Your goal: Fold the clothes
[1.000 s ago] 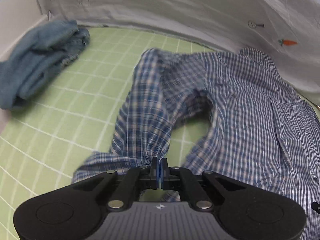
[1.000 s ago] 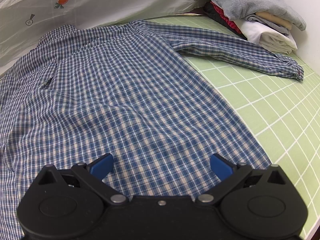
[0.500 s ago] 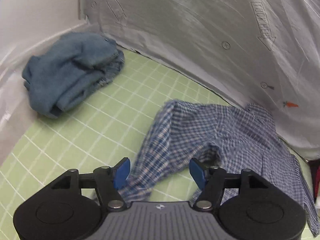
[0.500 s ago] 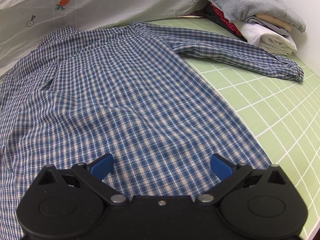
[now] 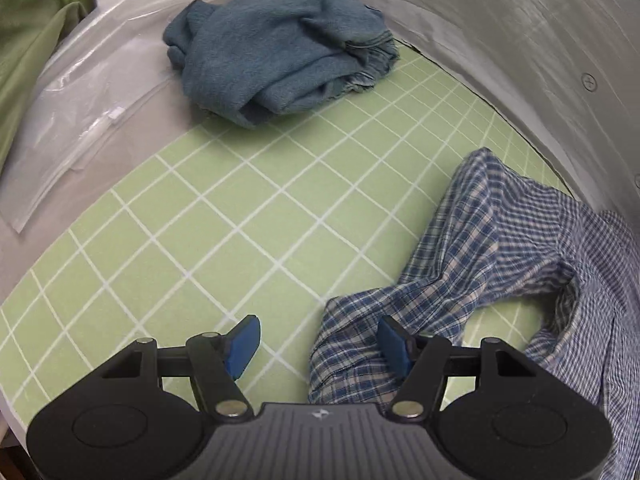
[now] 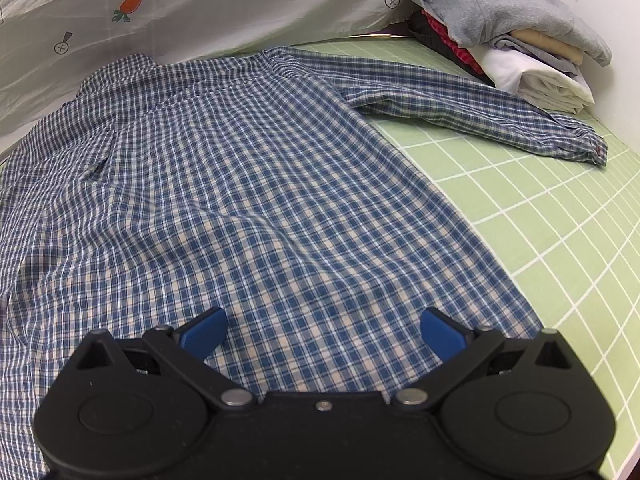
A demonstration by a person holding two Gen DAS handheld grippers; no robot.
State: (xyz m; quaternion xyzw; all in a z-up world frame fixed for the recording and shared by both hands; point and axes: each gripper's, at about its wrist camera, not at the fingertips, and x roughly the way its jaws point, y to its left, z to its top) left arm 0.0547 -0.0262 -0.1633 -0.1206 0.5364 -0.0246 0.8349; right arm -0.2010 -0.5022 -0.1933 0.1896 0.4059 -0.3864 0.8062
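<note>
A blue and white plaid shirt (image 6: 260, 180) lies spread flat on the green grid mat (image 6: 560, 208), its right sleeve (image 6: 480, 116) stretched out toward the folded pile. In the left wrist view the other sleeve (image 5: 480, 248) lies crumpled on the mat (image 5: 240, 220), bent back toward the shirt's body. My left gripper (image 5: 318, 322) hangs open above the sleeve's cuff end; the cloth lies loose under the right finger (image 5: 394, 344), not pinched. My right gripper (image 6: 324, 314) stands wide open over the shirt's lower part, holding nothing.
A crumpled blue denim garment (image 5: 280, 48) sits at the mat's far left corner. A clear plastic bag (image 5: 72, 132) lies left of the mat. Folded clothes (image 6: 508, 40) are stacked at the back right. A white sheet with carrot prints (image 6: 200, 8) rises behind.
My left gripper, shut on the sleeve a second ago, has opened and dropped it, then swung left toward the denim garment. The right gripper has not moved.
</note>
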